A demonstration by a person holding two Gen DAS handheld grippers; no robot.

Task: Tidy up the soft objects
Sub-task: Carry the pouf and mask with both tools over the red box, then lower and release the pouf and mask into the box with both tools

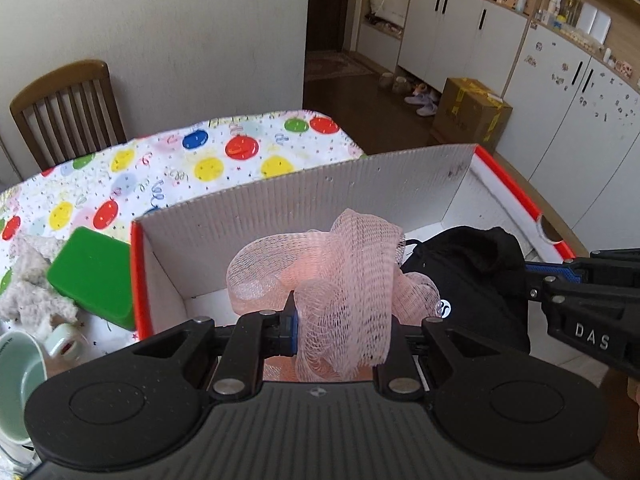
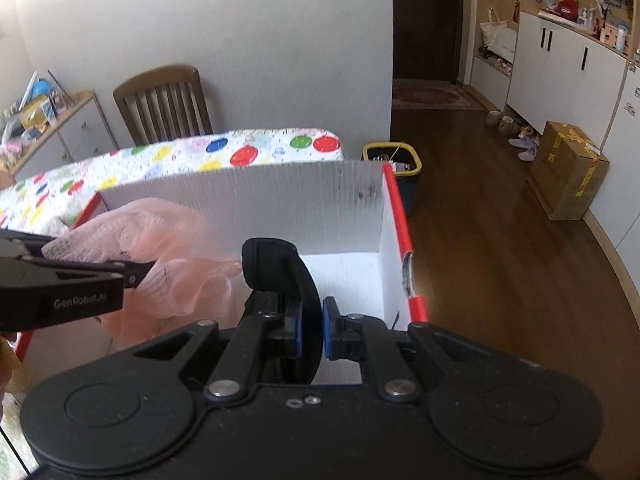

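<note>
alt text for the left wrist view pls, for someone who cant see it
The left gripper holds a pink mesh bath pouf over an open white cardboard box with red edges. Beside it, the right gripper holds a black garment over the same box; a green container sits on the balloon-print tablecloth.

Green lidded container point(image 1: 94, 276), mint mug point(image 1: 18, 384), wooden chair point(image 1: 68, 108), taped carton point(image 1: 472, 114).

We are in a home: a wooden dining chair point(image 2: 163, 101) at a bench under a balloon-print cloth point(image 1: 168, 168), white cupboards point(image 1: 452, 36) with cluttered shelves above, slippers point(image 1: 424, 104) and a cardboard box point(image 2: 568, 168) on the wood floor point(image 2: 500, 240), a hallway door point(image 2: 426, 20) beyond.
</note>
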